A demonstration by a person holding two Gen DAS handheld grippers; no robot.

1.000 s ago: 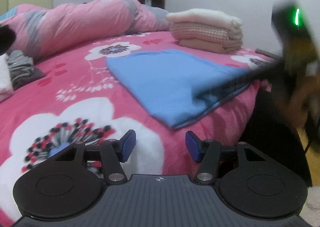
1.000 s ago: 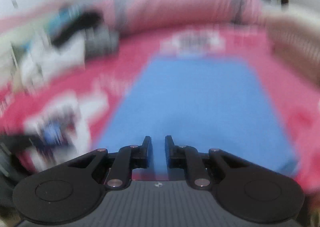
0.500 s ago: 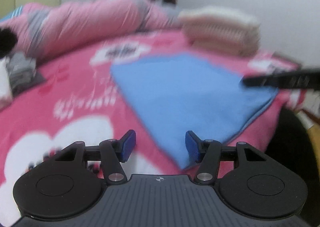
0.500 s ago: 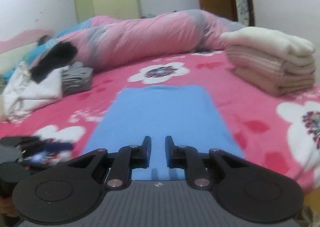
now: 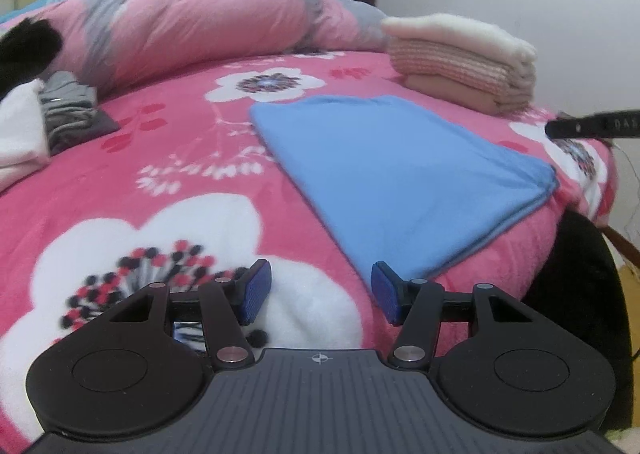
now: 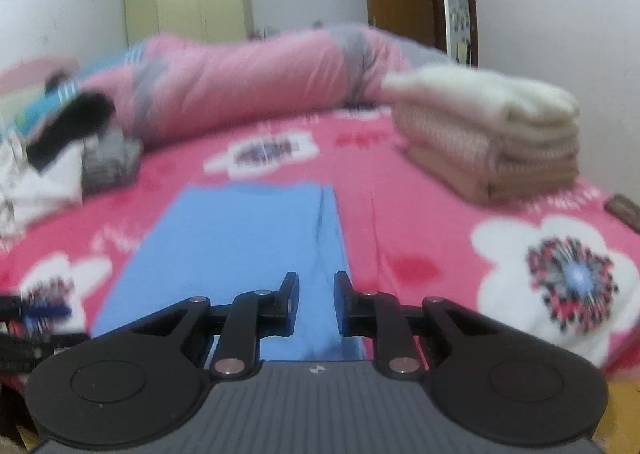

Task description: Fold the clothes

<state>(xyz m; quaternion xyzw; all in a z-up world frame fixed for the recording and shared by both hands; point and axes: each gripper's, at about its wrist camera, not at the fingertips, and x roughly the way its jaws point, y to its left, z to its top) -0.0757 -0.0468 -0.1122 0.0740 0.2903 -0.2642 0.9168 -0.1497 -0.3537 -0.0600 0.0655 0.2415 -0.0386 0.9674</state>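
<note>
At the far left of the bed with the pink flowered blanket (image 5: 192,189) we see a loose heap of white, grey and black clothes (image 5: 44,113). Our left claw (image 5: 320,298) stands apart, nothing between its blue pads. The folded light blue cloth (image 5: 384,177) lies flat near the bed edge. Our right claw (image 6: 316,304) is opening above this cloth, holding nothing. At right is a stack of folded cream and beige knitwear (image 5: 464,61).
</note>
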